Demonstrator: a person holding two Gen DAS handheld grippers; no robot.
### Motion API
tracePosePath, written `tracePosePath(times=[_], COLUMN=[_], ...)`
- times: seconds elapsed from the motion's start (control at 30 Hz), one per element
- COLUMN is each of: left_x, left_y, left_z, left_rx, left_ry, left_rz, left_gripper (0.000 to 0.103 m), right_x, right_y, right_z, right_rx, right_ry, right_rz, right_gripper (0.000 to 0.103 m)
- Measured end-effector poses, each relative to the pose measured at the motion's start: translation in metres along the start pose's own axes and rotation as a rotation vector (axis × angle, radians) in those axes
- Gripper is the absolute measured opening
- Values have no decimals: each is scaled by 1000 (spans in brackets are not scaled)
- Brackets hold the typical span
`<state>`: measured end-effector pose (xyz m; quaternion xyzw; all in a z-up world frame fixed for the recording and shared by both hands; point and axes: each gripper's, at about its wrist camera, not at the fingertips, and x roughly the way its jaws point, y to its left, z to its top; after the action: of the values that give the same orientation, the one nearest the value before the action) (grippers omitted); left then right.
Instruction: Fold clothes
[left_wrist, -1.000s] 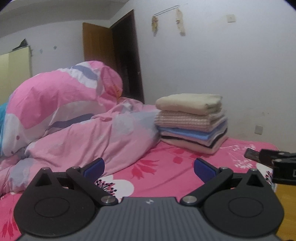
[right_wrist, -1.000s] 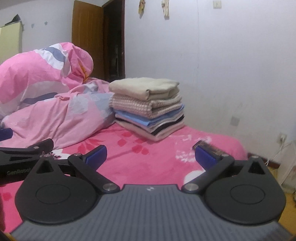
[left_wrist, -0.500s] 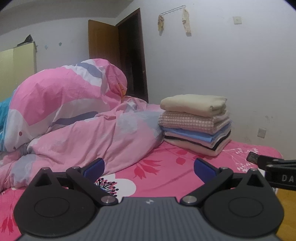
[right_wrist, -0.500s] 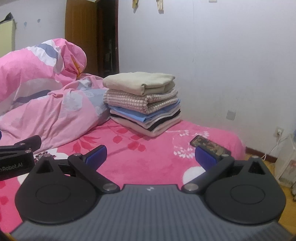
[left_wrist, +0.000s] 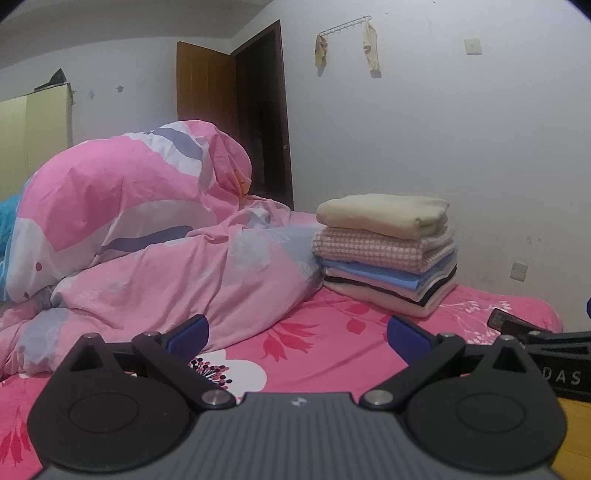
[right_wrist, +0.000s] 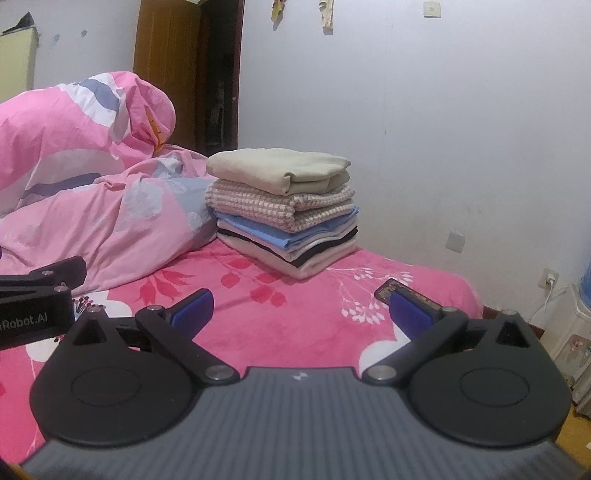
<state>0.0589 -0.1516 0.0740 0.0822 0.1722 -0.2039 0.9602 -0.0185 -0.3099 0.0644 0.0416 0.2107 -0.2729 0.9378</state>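
Before you is the bed (left_wrist: 332, 343), its bright pink flowered sheet bare and flat in the near part, soft enough to give under any press, so expect cloth to sink a little where you lay it. A big pink quilt (left_wrist: 155, 243) lies heaped along the far left of the bed and leans against the pile of folded clothes (right_wrist: 284, 210). That pile sits toward the far side of the bed, near the white wall (left_wrist: 461, 147): a cream piece on top, a pink checked one under it, then blue, pale, black and cream layers. It looks done; you have no loose garment in sight in either view, so I judge the folding finished or waiting on a new piece. These are light, limp cloths that slump and slide; to shift one, take it by a folded edge and support it from both sides, or the stack may topple. A brown door (left_wrist: 207, 122) stands open behind. A dark phone (right_wrist: 388, 291) lies on the sheet at the near right. Your left gripper (left_wrist: 295, 332) and your right gripper (right_wrist: 301, 310) both have jaws spread wide and hold nothing, low over the sheet.
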Motion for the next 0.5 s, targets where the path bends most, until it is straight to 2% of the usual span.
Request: tracePosePath(times=[0.5], left_x=[1], left_y=[8], left_z=[-1], left_rx=[-29], left_ry=[10], left_rz=[-18], left_gripper=[103], right_x=[5], right_y=[5], right_z=[-2], right_rx=[12], right_ry=[28], right_rz=[4], right_gripper=[102])
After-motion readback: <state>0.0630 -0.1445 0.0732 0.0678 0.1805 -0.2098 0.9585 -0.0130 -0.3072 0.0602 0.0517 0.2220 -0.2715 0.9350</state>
